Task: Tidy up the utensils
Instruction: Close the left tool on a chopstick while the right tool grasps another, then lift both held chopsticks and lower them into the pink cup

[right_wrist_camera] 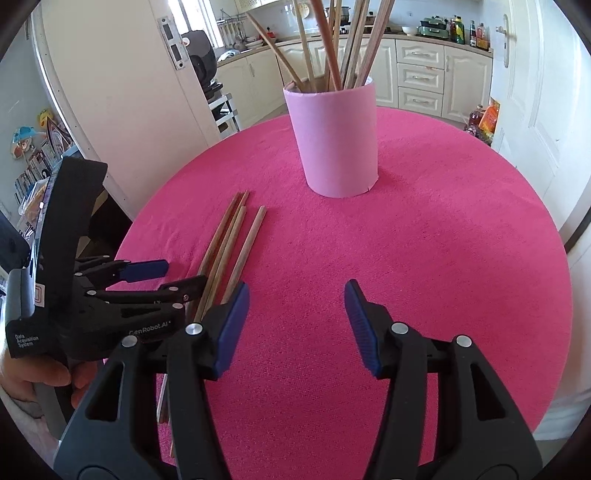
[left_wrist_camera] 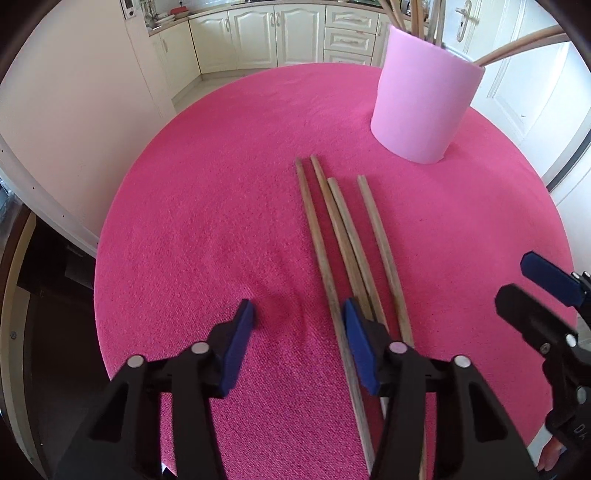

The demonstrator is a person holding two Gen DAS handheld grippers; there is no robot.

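Several long wooden sticks (left_wrist_camera: pixel 347 236) lie side by side on the pink round table (left_wrist_camera: pixel 207 206); they also show in the right wrist view (right_wrist_camera: pixel 229 243). A pale pink cylinder holder (left_wrist_camera: pixel 424 96) stands upright beyond them with several sticks in it (right_wrist_camera: pixel 336 136). My left gripper (left_wrist_camera: pixel 299 314) is open and empty, low over the near ends of the sticks, its right finger above them. My right gripper (right_wrist_camera: pixel 295 295) is open and empty over bare cloth to the right of the sticks. The left gripper also shows in the right wrist view (right_wrist_camera: pixel 162 277).
White kitchen cabinets (left_wrist_camera: pixel 273 33) and a counter stand behind the table. A white door (right_wrist_camera: pixel 528 92) is at the right, with bottles and bags (right_wrist_camera: pixel 484 122) on the floor by it. A dark floor gap lies off the table's left edge (left_wrist_camera: pixel 48 295).
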